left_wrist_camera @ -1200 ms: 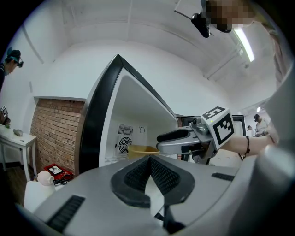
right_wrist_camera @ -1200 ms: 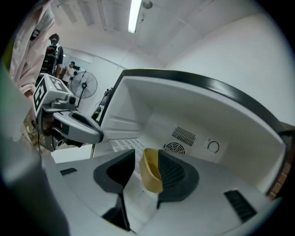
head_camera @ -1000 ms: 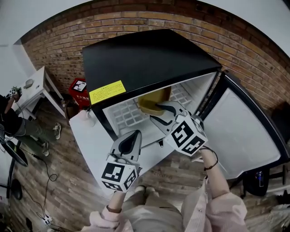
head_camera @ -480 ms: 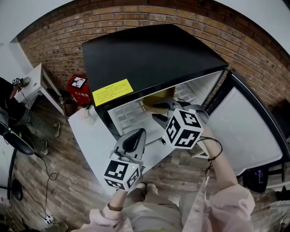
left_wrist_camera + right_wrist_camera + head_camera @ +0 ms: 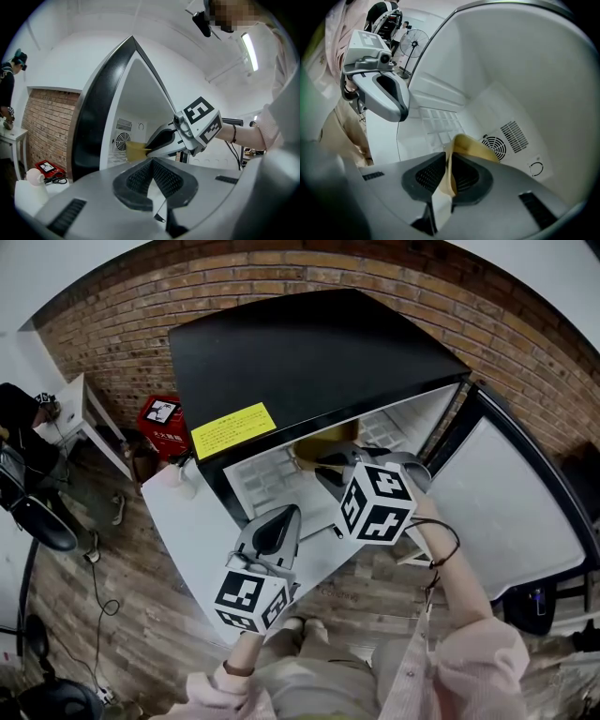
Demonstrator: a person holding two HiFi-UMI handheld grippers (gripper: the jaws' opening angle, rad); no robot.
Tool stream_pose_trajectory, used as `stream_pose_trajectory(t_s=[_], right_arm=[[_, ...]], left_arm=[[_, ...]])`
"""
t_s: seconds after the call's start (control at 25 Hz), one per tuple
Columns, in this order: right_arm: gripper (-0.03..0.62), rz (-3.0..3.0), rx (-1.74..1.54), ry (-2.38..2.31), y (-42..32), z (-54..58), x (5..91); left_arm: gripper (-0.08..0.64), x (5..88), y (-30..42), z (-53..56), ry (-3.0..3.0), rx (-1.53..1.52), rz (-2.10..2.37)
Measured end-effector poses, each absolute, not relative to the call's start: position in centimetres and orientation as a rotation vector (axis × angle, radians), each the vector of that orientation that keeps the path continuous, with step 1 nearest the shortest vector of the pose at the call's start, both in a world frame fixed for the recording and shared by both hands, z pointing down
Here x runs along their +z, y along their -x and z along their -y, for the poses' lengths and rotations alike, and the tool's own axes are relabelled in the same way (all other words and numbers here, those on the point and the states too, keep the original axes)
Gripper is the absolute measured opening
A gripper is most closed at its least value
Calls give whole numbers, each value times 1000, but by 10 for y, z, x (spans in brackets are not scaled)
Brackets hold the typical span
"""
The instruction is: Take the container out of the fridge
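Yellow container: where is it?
Head view, mid-frame: yellow container inside the open fridge; the right gripper has just been closing its jaws on the rim.

Around the work: brick, wood and a few loose things.
A brick wall (image 5: 309,268) closes the far edge of the wooden floor (image 5: 131,615). Near that edge, at the left, stands a white table (image 5: 75,418), and a red box (image 5: 164,423) lies on the floor just beside it. A person in dark clothes (image 5: 19,407) is at the table. A black cable (image 5: 94,577) runs over the floor's left part. A standing fan (image 5: 414,40) is further off.
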State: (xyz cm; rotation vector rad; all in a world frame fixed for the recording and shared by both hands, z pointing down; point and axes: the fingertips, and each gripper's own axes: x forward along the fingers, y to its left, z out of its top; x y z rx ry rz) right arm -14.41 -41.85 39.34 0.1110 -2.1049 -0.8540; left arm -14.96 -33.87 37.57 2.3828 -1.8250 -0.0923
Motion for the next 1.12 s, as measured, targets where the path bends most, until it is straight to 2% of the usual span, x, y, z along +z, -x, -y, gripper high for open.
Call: stream_pose_trajectory(t_s=[0.4,1.12], right_arm=[[26,2101,-912,-131,140,414,389],[26,2195,-888,-219,100,370,384]], left_arm=[[-9,373,146,337,-2397,-96,1825],[-8,366,142,321,-2430,-101,1824]])
